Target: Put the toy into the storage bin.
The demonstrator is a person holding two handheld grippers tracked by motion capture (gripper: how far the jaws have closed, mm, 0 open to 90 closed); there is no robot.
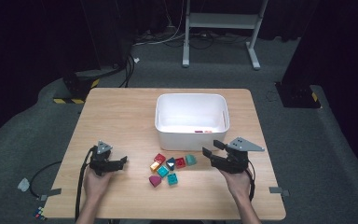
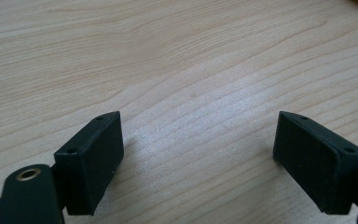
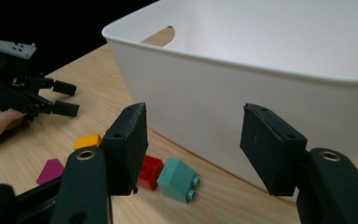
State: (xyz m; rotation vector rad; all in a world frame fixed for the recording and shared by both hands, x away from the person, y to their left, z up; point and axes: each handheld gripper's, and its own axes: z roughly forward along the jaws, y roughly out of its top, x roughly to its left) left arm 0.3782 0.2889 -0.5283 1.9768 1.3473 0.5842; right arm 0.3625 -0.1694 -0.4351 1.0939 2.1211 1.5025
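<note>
Two claws: held over the near part of the worktop, one in each hand, with the blocks lying between them.
Left claw: seen near the front left of the worktop, its jaws spread wide with only bare wood between them; in the left gripper view nothing is gripped.
Right claw: seen near the front right, just in front of the bin's near right corner; its jaws stand apart and nothing is pinched between them.
Bin: a white tub set at the middle of the worktop, towards the far edge; small red pieces are seen on its floor by the near wall.
Blocks: a loose cluster is found just in front of the bin, towards the near edge.
Teal block: the nearest to the right claw, lying close below its jaws.
Red block: placed just beside the teal one.
Yellow block and magenta block: laid farther towards the left claw.
</note>
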